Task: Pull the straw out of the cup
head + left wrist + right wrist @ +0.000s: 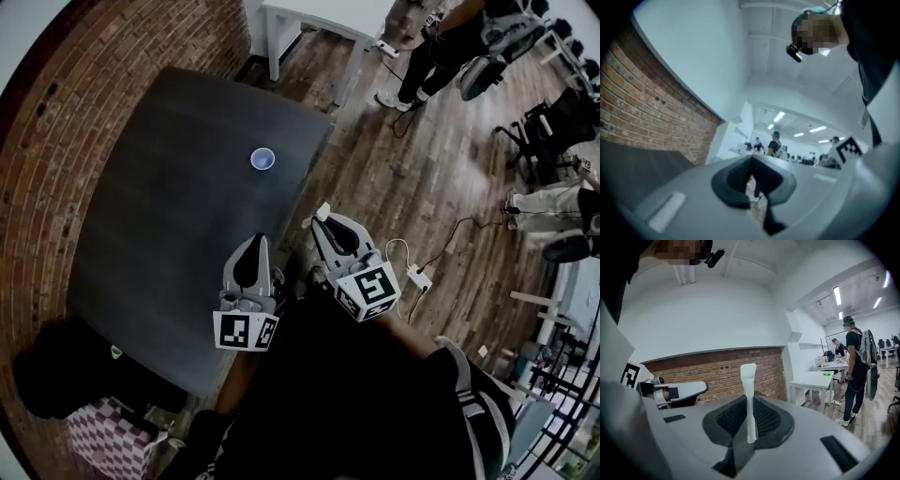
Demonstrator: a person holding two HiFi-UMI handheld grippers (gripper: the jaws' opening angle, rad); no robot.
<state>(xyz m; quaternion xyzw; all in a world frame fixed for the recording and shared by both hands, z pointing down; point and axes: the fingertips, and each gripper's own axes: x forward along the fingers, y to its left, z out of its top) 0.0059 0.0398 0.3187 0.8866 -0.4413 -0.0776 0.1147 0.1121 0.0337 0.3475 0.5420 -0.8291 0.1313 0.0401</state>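
Observation:
A small blue cup [262,158] stands on the dark table [169,216], near its right edge, and no straw shows in it. A white straw [748,380] stands upright between the jaws of my right gripper [749,405], which is shut on it. In the head view its tip [322,210] pokes out of the right gripper [324,219], which is held off the table's right side, well short of the cup. My left gripper [255,242] is over the table's near edge, shut and holding nothing [752,177].
A brick wall [56,103] runs along the table's left. A white table [314,19], a standing person [441,47] and office chairs [548,127] lie beyond. On the wood floor sits a power strip [418,277] with a cable. A checkered object [103,436] is at the lower left.

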